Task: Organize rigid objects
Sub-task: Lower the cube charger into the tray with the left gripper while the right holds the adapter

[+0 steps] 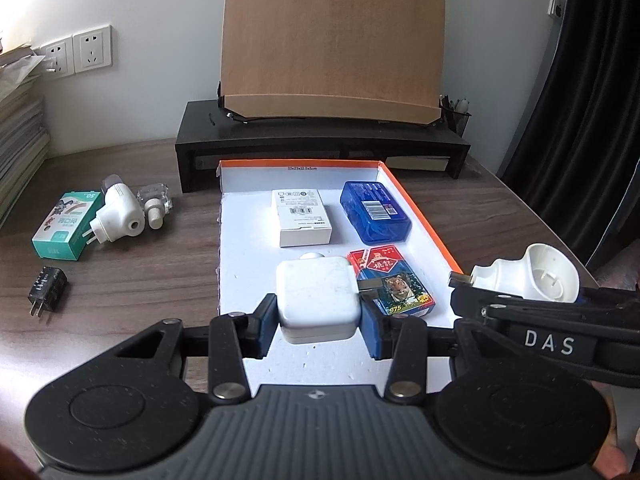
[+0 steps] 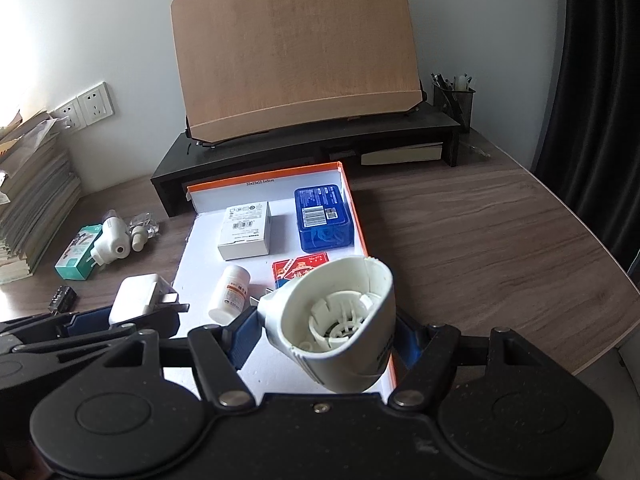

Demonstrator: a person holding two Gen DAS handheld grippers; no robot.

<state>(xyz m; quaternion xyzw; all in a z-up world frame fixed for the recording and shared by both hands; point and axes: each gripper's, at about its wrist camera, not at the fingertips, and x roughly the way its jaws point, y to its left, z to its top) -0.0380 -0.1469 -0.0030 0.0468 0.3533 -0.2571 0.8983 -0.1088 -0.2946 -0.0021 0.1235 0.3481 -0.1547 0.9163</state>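
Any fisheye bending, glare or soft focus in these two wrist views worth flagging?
Left wrist view: the tan wooden board bows at its edges, corners vignette dark, and the square white charger in the left gripper stays sharp. Right wrist view: same barrel bending, daylight falls softly from the left without harsh glare, and the white cup-shaped plug-in device in the right gripper looms large.

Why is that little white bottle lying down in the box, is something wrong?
The white bottle lies tipped on its side in the tray, while the boxes near it lie flat. Nothing looks spilled or broken. Both grippers are simply carrying things: the left a white charger, the right a white plug-in device.
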